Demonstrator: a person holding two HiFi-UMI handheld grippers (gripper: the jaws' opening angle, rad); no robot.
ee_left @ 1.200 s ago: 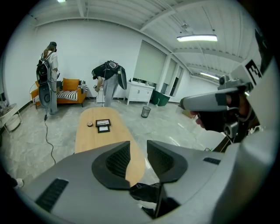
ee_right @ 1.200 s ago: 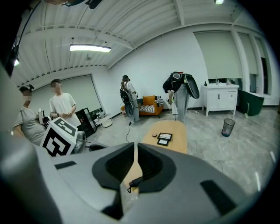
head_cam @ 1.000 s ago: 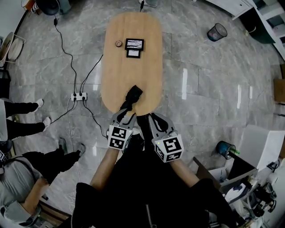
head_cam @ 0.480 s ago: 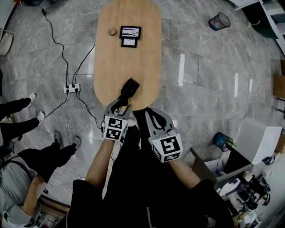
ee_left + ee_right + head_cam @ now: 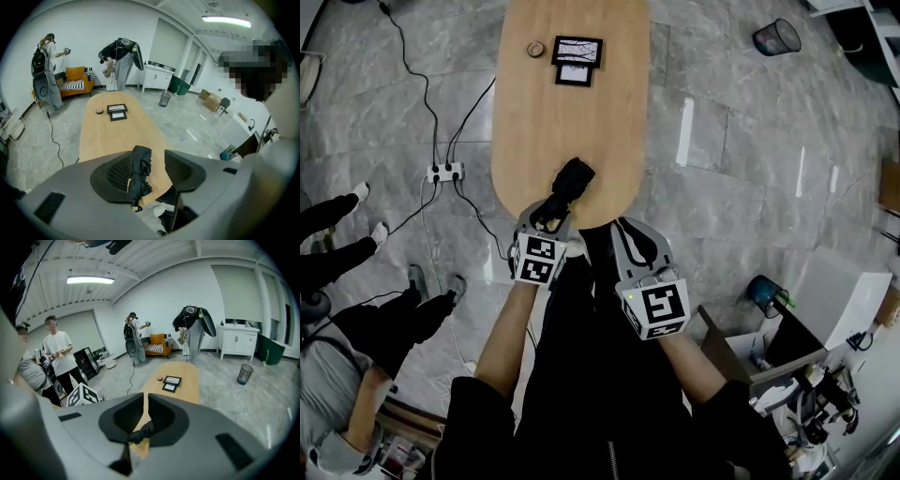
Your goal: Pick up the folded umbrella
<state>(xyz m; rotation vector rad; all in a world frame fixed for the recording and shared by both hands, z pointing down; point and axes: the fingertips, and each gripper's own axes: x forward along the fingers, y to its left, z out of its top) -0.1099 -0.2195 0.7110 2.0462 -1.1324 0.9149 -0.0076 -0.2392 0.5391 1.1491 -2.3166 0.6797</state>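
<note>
Left hand-held gripper (image 5: 546, 214) dropped, jaws opening around folded umbrella (image 5: 573, 178) — near end hidden; right hand-held gripper (image 5: 623, 230) closed.

The tabletop (image 5: 572, 122) runs past the top edge of the head view, so its far end is cut off. The near end of the folded umbrella (image 5: 573, 178) is hidden under the left gripper (image 5: 549, 214), whose fingers have just been opening with the umbrella between them. The small round thing (image 5: 535, 49) near the top of the frame is too small to identify, as is what the two framed pictures (image 5: 577, 51) show. In the right gripper view, only a dark scrap (image 5: 140, 431) shows low in the narrow slit between the fingers (image 5: 124, 416) of the right gripper (image 5: 146, 401). What it is cannot be told. A person's legs (image 5: 337, 255) are cut off by the left edge.
</note>
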